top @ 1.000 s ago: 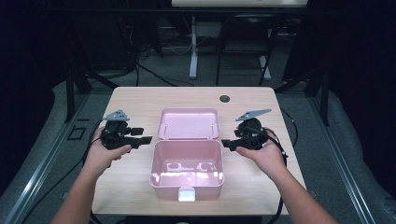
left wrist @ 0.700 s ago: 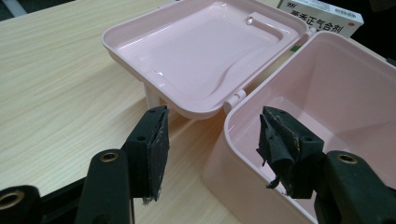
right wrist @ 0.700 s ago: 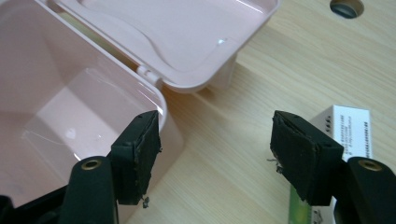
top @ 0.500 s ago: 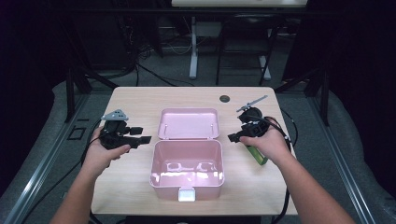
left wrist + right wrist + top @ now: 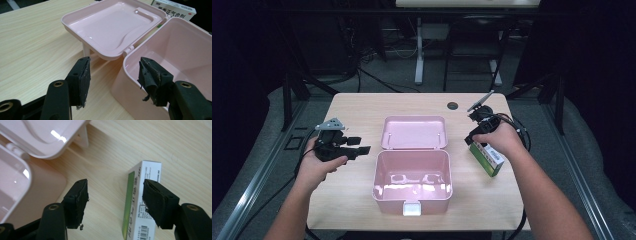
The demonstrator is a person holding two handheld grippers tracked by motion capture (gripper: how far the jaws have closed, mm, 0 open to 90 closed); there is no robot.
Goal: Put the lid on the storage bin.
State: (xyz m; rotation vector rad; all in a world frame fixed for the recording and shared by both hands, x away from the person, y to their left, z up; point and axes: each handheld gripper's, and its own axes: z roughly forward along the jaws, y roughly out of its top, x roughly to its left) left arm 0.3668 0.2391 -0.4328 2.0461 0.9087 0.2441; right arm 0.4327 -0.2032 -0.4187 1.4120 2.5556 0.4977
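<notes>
A pink plastic box [image 5: 412, 197] stands open mid-table, its lid [image 5: 413, 132] laid back flat behind it; the inside looks empty. A white and green carton [image 5: 486, 158] lies on the wood to the box's right. My right gripper [image 5: 472, 138] hangs open just above the carton [image 5: 141, 202], with one jaw over its top face. My left gripper [image 5: 360, 146] is open to the left of the box, pointing at its rim [image 5: 130, 58] and the lid [image 5: 112, 27]. Behind the box sits the carton [image 5: 175, 10].
A dark round grommet [image 5: 452, 106] is set in the table near its far edge. The wooden table [image 5: 357, 110] has bare room at the far left and near right. Dark stands and cables crowd the floor beyond.
My right gripper has swung away from the box's right side, back and outward, and tipped down over the carton, which its hand had hidden before. The left gripper has barely moved.
</notes>
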